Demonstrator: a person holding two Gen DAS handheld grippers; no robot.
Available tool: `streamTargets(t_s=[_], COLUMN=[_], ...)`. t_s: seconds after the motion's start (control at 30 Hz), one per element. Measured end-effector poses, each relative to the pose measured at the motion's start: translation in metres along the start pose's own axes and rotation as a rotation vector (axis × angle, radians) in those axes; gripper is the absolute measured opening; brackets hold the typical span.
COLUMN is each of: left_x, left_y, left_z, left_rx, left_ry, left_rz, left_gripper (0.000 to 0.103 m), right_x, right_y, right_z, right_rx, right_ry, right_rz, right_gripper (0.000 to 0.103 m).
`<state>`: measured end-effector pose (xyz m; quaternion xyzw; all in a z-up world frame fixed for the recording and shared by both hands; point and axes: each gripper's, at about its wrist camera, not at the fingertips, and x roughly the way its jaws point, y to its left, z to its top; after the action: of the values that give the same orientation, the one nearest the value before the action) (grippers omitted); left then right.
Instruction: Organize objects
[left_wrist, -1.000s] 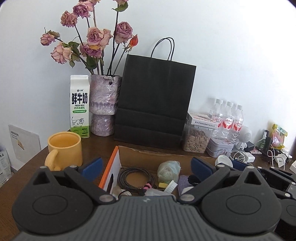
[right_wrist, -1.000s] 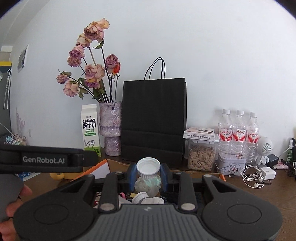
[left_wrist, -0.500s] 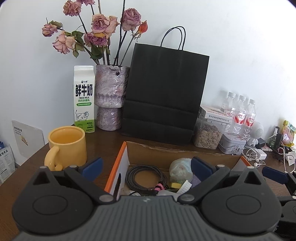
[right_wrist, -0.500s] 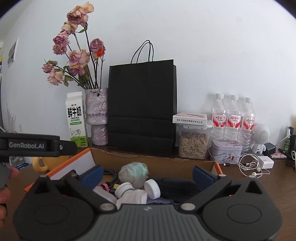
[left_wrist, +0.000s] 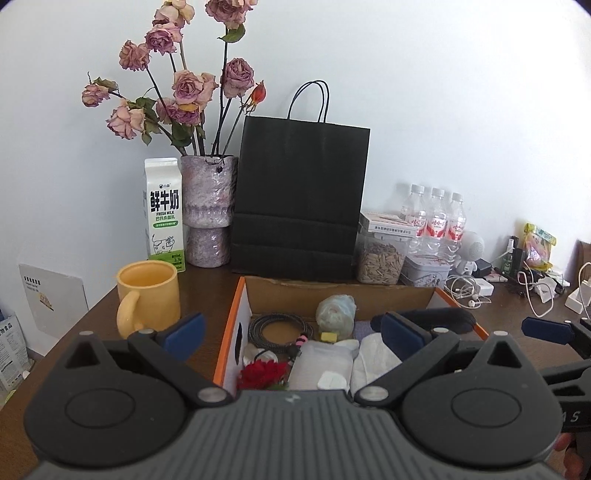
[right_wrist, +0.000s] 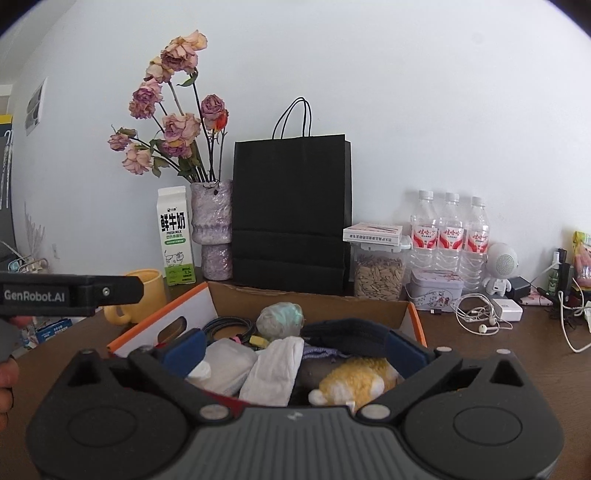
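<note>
An open cardboard box (left_wrist: 332, 286) with orange edges stands on the brown table, also in the right wrist view (right_wrist: 306, 295). It holds a coiled black cable (left_wrist: 279, 326), a pale wrapped bundle (left_wrist: 335, 314), a red flower (left_wrist: 262, 373), white pouches (right_wrist: 229, 363), a dark band (right_wrist: 347, 332) and a yellow plush (right_wrist: 354, 382). My left gripper (left_wrist: 293, 330) is open and empty above the box's near left part. My right gripper (right_wrist: 295, 349) is open and empty above the box.
A yellow mug (left_wrist: 147, 295) stands left of the box. Behind are a milk carton (left_wrist: 163, 214), a vase of dried roses (left_wrist: 208, 208), a black paper bag (left_wrist: 299, 199), a seed jar (left_wrist: 380, 254), water bottles (left_wrist: 436, 221) and tangled cables (left_wrist: 472, 291) at right.
My right gripper opened and let a small white-capped item drop into the box, then drew back. My left gripper rose and drew back, showing more of the box's inside.
</note>
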<state>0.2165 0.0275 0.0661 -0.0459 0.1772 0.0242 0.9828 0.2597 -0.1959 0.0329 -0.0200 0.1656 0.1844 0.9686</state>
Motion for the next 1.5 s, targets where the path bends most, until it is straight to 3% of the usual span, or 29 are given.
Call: streamTargets(t_s=[0.43,1.5], left_x=[-0.062,-0.076], left_y=[-0.002,-0.003], left_z=[-0.057,-0.060], left_rx=[0.038,0.029], left_ry=[0.124,0.127], left_rz=[-0.019,-0.018], left_gripper=[0.103,0.103], right_x=[-0.068,-0.083], right_y=[0.007,0.012], right_z=[-0.035,-0.038], right_rx=[0.056,0.054], right_ry=[0.105,0.099], right_rz=[-0.017,-0.015], right_gripper=[0.103,0.103])
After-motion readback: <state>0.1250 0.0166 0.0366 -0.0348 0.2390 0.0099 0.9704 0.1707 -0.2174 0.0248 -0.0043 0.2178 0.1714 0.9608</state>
